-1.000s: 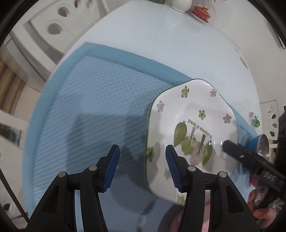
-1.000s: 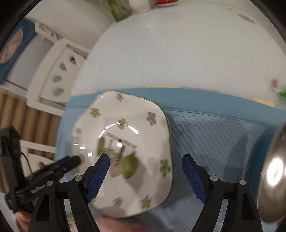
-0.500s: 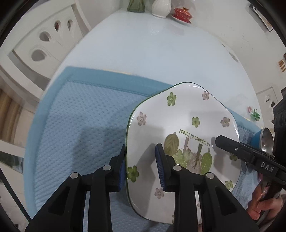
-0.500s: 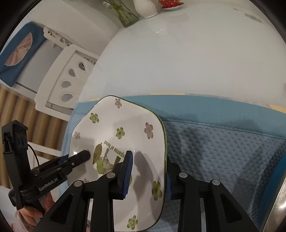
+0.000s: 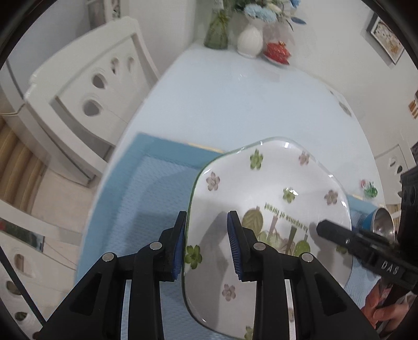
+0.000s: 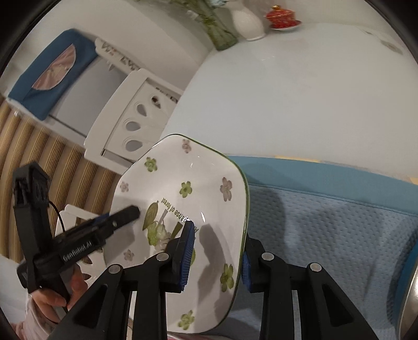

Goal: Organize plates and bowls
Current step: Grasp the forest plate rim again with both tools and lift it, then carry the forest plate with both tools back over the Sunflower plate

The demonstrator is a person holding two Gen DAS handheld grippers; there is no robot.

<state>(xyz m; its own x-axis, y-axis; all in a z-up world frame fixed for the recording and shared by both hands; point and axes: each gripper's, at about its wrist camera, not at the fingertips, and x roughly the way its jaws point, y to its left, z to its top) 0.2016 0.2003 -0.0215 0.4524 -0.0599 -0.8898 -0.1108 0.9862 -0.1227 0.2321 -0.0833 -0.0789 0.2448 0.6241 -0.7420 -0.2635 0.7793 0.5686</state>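
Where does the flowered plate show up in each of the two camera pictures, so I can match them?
Left wrist: the plate fills the centre right, its left edge between the left tool's pads.
Right wrist: the plate sits centre left, its right edge between the right tool's pads.
Shared landmark: the white vase at the table's far end, top of both pictures.

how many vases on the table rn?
2, both at the table's far end: a green glass vase and a white vase beside it. Others may be out of frame.
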